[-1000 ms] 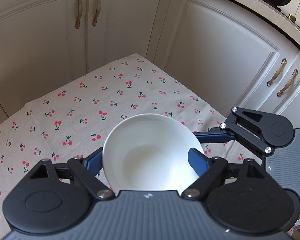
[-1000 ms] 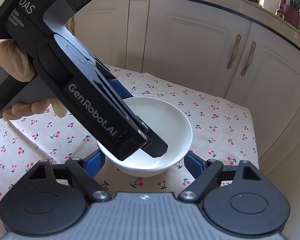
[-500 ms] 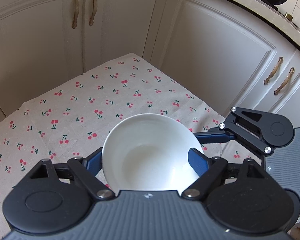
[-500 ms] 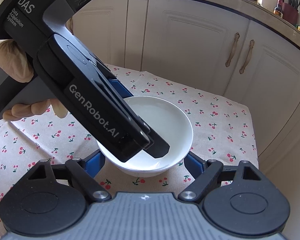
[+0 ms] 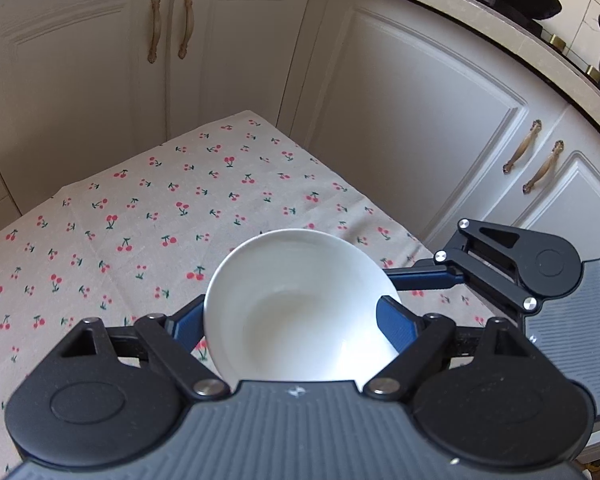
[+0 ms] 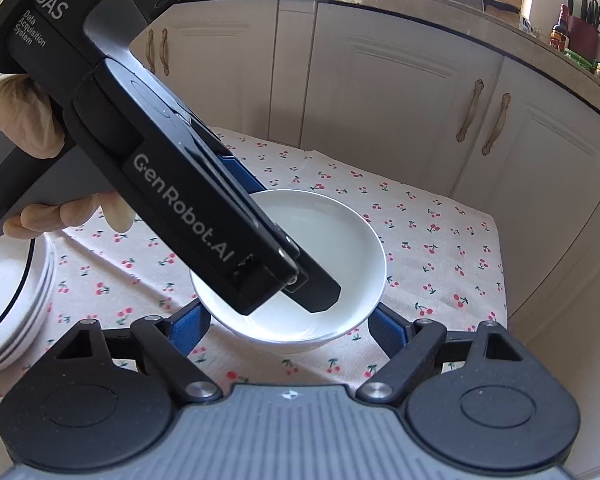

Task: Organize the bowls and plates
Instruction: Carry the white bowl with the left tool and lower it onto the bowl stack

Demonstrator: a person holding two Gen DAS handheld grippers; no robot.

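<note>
While my left tool (image 5: 302, 322) clamps the one white bowl (image 5: 300, 304), its own body hides the bowl's near rim; my right tool (image 6: 288, 322) brackets it, grip unclear; the plate stack (image 6: 16, 292) is cut off, uncountable.

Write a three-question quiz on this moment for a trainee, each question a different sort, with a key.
1. True or false: the white bowl is empty.
2. Multiple choice: what sits at the left edge of the right wrist view? A) a stack of white plates B) a mug C) a sponge
3. Short answer: which has the bowl between its fingers, the left claw, the right claw, or both?
Key: 1 true; 2 A; 3 both.
</note>
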